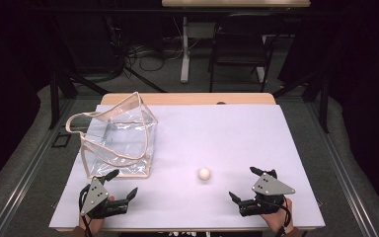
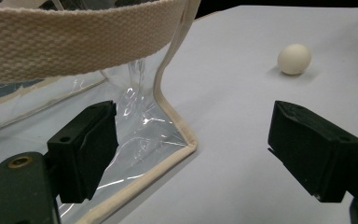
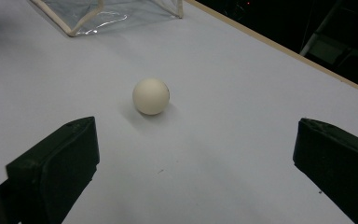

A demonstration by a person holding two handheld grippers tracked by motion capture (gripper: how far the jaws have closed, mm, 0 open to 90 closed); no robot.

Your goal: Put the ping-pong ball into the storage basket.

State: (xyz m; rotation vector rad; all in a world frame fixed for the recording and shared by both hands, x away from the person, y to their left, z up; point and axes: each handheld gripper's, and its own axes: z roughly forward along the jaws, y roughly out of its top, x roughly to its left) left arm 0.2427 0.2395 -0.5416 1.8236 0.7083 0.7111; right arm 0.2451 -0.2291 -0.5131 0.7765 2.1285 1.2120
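2 grippers, both mine, and neither holds anything yet. My left gripper (image 1: 116, 186) rests at the near left of the table (image 1: 237, 133) with its jaws spread wide, pointed at the near corner of the bag (image 1: 118, 140). In the left gripper view 1 jaw sits just in front of the clear wall of the bag (image 2: 135, 126) and the other is well off to the side over bare table, so nothing is pinched. My right gripper (image 1: 244, 183) rests at the near right, jaws also wide apart, aimed at the ball (image 1: 204, 174).

As I judge it, the job is to get the ball into the bag, and none of that is done. The ball (image 3: 151, 96) lies on the open table between my 2 grippers, well apart from the bag and ahead of the right jaws, not between them. Left to do: close in on it, grasp it, carry it over, drop it in, probably with my left steadying the bag's rim.

The ball is small, round, matt and off-white, so it will likely roll at a nudge. The bag is clear, glossy, creased plastic, boxy in shape, edged in beige trim, with a woven webbing strap (image 2: 74, 42). It stands with its mouth gaping and somewhat slumped. The table top is smooth, pale and flat.
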